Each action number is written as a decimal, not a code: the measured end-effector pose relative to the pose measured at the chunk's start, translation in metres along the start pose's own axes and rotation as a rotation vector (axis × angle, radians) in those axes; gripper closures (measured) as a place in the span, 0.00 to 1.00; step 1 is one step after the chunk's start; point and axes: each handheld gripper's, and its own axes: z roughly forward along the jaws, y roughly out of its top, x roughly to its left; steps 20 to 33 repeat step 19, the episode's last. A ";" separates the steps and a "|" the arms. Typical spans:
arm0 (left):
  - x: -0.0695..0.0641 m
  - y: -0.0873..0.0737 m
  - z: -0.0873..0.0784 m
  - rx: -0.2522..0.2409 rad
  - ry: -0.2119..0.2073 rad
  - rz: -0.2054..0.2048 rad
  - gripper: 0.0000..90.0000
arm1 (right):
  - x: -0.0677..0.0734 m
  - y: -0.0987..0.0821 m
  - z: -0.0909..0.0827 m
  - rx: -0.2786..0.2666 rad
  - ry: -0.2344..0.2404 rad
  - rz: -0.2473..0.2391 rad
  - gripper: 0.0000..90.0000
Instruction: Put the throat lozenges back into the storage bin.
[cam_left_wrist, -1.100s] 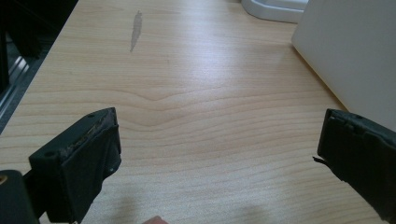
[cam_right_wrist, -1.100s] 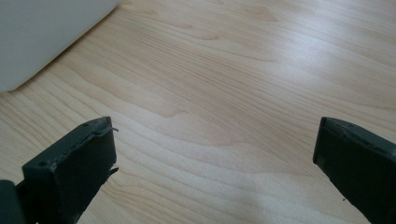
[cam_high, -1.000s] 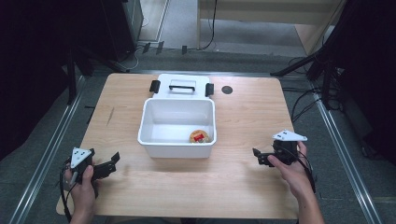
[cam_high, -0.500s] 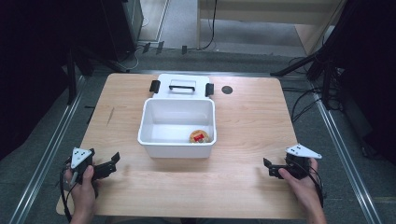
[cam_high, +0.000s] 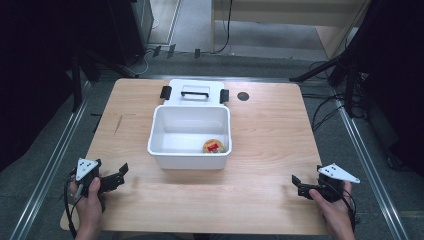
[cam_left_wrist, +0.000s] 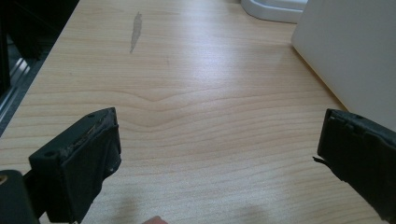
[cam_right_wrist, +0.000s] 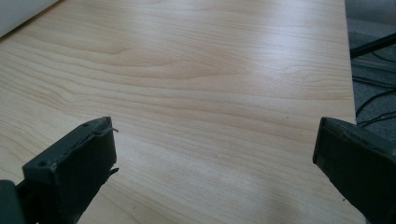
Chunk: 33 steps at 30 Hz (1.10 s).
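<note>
Resting Low at Both Near Corners, Grippers Apart

Sitting in the middle of the wooden table (cam_high: 270, 135) is a white tub (cam_high: 190, 131), open at the top, with a small round item (cam_high: 213, 146) lying on its floor toward the near right corner. That item is tan with a red patch on it; the high view is too coarse to tell what it is. Just behind the tub lies a white lid (cam_high: 194, 92) with a handle across its middle and a dark clasp at each end; the tub's far wall covers the lid's near edge. A small dark disc (cam_high: 243, 96) shows on the table right of the lid (what it is cannot be made out).

The left gripper (cam_high: 116, 178) is held low near the table's near left corner, its jaws standing wide apart with nothing between them. In the left gripper view only bare wood lies between the jaws (cam_left_wrist: 219, 149), and the tub's white side is cut off at the upper right.

The right gripper (cam_high: 299, 184) sits near the near right corner, well apart from the tub. Its jaws are also spread wide over bare wood, as the right gripper view (cam_right_wrist: 215, 158) shows; a sliver of white is cut off at that view's top left corner.

Both hands are cropped by the bottom edge of the high view.
</note>
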 end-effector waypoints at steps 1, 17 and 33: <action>0.000 0.000 0.000 0.000 0.000 0.000 0.00 | 0.000 -0.001 -0.001 -0.007 -0.001 0.003 0.00; 0.000 0.000 0.001 0.006 0.001 0.006 0.00 | -0.005 -0.017 -0.011 -0.128 -0.060 0.076 0.00; 0.000 0.000 0.000 0.006 0.002 0.006 0.00 | -0.004 -0.017 -0.012 -0.127 -0.068 0.070 0.00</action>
